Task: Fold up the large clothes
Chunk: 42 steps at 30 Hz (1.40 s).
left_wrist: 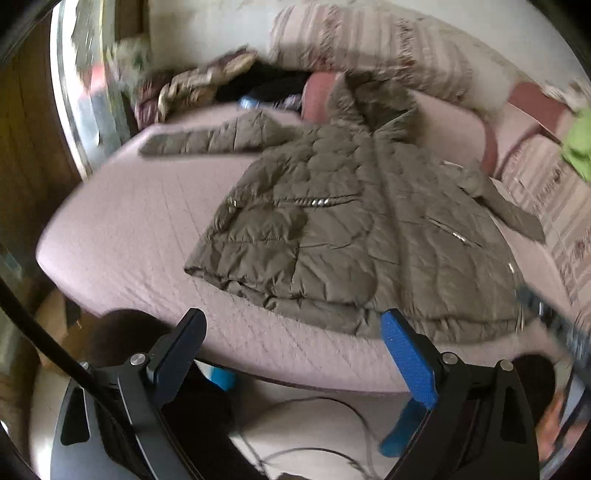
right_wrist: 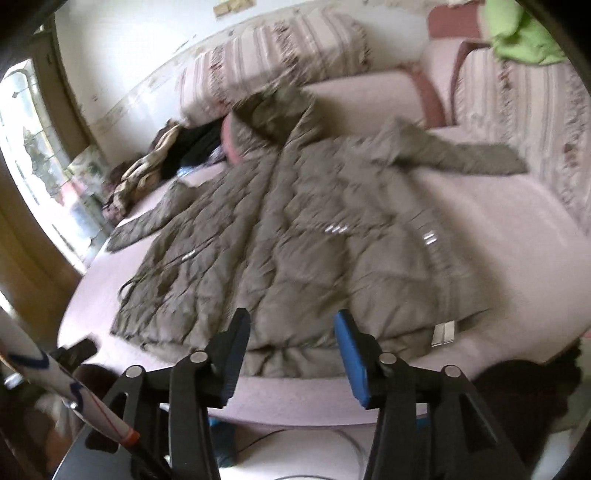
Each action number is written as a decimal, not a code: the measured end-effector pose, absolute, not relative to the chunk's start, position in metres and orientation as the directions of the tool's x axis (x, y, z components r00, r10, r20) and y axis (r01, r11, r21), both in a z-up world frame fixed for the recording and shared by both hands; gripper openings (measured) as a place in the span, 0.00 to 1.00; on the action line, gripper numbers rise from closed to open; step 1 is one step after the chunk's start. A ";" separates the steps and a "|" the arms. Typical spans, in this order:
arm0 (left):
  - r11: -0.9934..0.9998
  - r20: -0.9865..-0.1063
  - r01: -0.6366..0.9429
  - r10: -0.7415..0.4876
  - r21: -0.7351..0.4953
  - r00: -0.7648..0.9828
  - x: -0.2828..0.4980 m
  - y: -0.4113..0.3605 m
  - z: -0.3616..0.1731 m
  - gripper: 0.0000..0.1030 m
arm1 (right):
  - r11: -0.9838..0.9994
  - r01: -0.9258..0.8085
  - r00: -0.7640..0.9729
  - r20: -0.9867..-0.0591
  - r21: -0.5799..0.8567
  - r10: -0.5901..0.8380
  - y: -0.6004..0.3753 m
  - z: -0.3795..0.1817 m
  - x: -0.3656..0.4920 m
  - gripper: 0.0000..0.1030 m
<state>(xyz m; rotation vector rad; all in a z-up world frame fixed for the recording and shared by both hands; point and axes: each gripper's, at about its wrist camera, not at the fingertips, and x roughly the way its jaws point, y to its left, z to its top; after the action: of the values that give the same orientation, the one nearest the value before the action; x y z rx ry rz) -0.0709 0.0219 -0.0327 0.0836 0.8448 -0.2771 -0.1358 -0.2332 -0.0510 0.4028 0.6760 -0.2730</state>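
Observation:
An olive quilted hooded jacket lies spread flat on the pink bed cover, both sleeves stretched out sideways and the hem toward me. My left gripper is open and empty, held above the bed's near edge just short of the hem. In the right wrist view the same jacket fills the middle. My right gripper is open and empty, its fingertips over the hem at the bed's near edge. The right wrist view is blurred.
A pile of other clothes lies at the far left of the bed. Striped cushions line the back and right side. A green cloth sits on the far right cushion. A cable runs across the floor below.

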 end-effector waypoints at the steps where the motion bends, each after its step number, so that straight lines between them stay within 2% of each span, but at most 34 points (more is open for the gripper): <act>1: 0.953 -0.725 0.302 -0.218 -0.016 0.653 -0.085 0.021 -0.026 0.92 | 0.887 0.381 0.751 -0.647 0.259 -0.133 -0.233 -0.048 -0.138 0.54; 3: 0.936 -0.692 0.352 -0.264 -0.016 0.672 -0.107 0.021 -0.017 0.92 | 0.884 0.412 0.745 -0.641 0.221 -0.187 -0.235 -0.042 -0.142 0.61; 6: 0.895 -0.660 0.442 -0.368 -0.060 0.655 -0.126 0.024 -0.009 0.92 | 0.871 0.460 0.732 -0.628 0.171 -0.263 -0.237 -0.035 -0.151 0.63; 12: 0.835 -0.728 0.550 -0.376 0.002 0.573 -0.134 0.000 -0.019 0.92 | 0.853 0.511 0.711 -0.610 0.103 -0.352 -0.236 -0.022 -0.155 0.70; 15: 0.832 -0.721 0.554 -0.367 0.027 0.587 -0.133 -0.004 -0.019 0.92 | 0.851 0.523 0.697 -0.598 0.046 -0.396 -0.232 -0.017 -0.151 0.72; 24: 0.942 -0.579 0.322 -0.212 0.092 0.787 -0.084 0.028 0.009 0.92 | 0.845 0.533 0.658 -0.605 -0.046 -0.448 -0.234 -0.019 -0.122 0.78; 29: 0.970 -0.544 0.210 -0.113 0.121 0.831 -0.051 0.041 0.020 0.92 | 0.843 0.532 0.635 -0.621 -0.081 -0.460 -0.237 -0.023 -0.106 0.78; 35: 0.988 -0.583 0.089 0.001 0.125 0.812 0.006 0.063 0.019 0.92 | 0.843 0.531 0.621 -0.639 -0.082 -0.454 -0.246 -0.025 -0.090 0.79; 42: 0.995 -0.655 -0.085 0.101 0.055 0.749 0.095 0.124 0.011 0.92 | 0.855 0.516 0.615 -0.672 -0.052 -0.412 -0.253 -0.031 -0.068 0.79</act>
<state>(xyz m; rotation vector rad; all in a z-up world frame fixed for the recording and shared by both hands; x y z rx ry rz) 0.0947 0.1238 0.0107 0.0221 0.7169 0.1017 -0.0683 -0.2532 -0.0305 0.1526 0.7334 -0.5372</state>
